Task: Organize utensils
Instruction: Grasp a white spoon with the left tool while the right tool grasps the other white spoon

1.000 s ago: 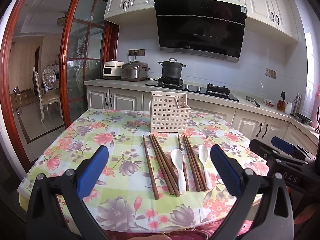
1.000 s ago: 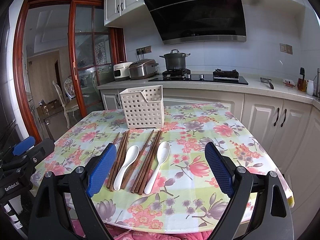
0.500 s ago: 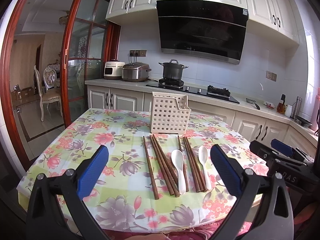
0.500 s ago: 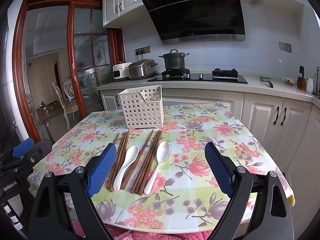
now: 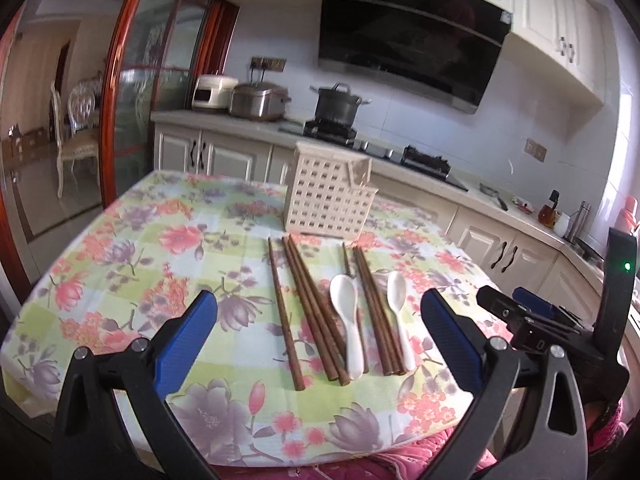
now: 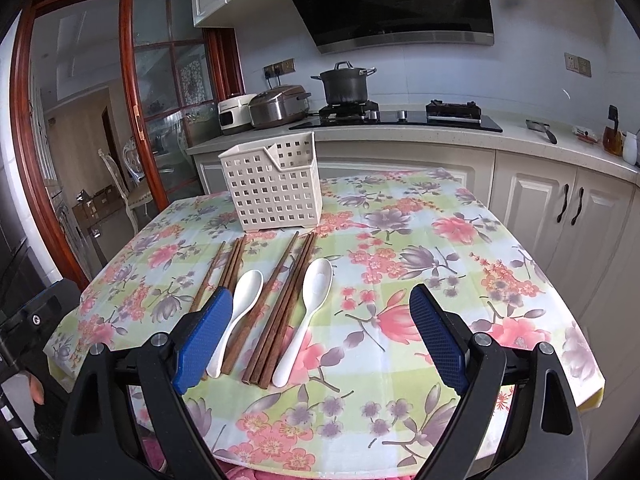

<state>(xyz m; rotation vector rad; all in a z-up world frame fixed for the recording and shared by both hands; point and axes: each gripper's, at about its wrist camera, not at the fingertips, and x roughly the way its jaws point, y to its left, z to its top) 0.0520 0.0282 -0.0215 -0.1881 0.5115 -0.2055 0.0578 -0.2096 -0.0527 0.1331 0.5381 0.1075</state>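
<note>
A kitchen table under a floral tablecloth (image 6: 440, 240) holds a white perforated utensil basket (image 6: 276, 188) toward its far side, with brown chopsticks (image 5: 312, 312) and two white spoons (image 6: 316, 280) lined up in front of it. Bare cloth lies right of the spoons. The left gripper (image 5: 320, 336) and the right gripper (image 6: 320, 336) both hover spread wide, holding nothing, over the near edge. Only the left view shows the other gripper's body, at its right.

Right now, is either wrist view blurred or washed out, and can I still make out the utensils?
Left wrist view: soft with motion blur, chopsticks and basket smeared, window glare at the right edge. Right wrist view: sharp, spoons and basket holes crisp. Both bend straight lines, fisheye.
</note>
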